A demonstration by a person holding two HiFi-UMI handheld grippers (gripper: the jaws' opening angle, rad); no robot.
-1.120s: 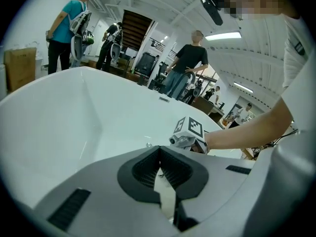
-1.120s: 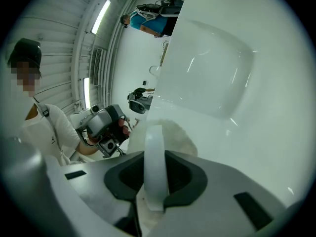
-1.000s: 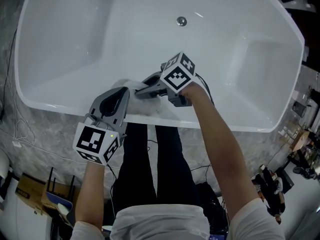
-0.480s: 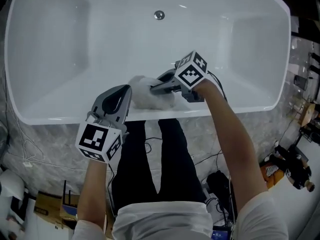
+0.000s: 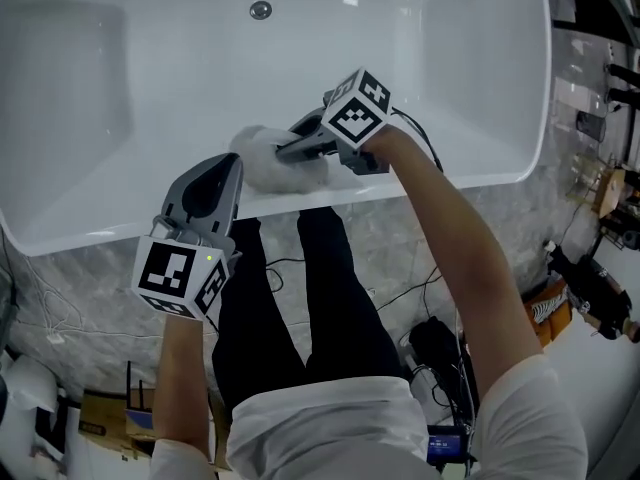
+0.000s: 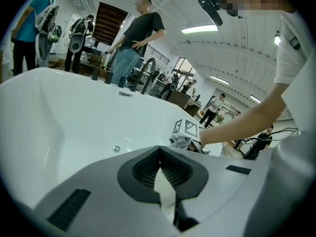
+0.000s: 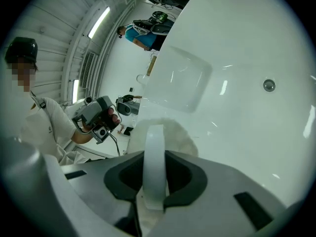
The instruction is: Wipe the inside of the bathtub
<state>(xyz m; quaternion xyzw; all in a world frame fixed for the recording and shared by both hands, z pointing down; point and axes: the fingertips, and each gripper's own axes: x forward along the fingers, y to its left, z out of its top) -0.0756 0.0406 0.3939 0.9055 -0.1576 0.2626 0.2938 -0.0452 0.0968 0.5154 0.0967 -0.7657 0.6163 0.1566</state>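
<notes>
Shifting along the near wall since earlier, right tool (image 5: 288, 151) is clamping white cloth (image 5: 262, 158), wiping bathtub (image 5: 350, 63). Left tool (image 5: 226, 166) is idling, closed and empty. Most surface apparently remaining.

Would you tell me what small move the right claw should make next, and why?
Probably slide the right claw, shut on the white cloth, down the near wall toward the drain: the cloth sits inside the bathtub's near rim, with the basin ahead.
</notes>
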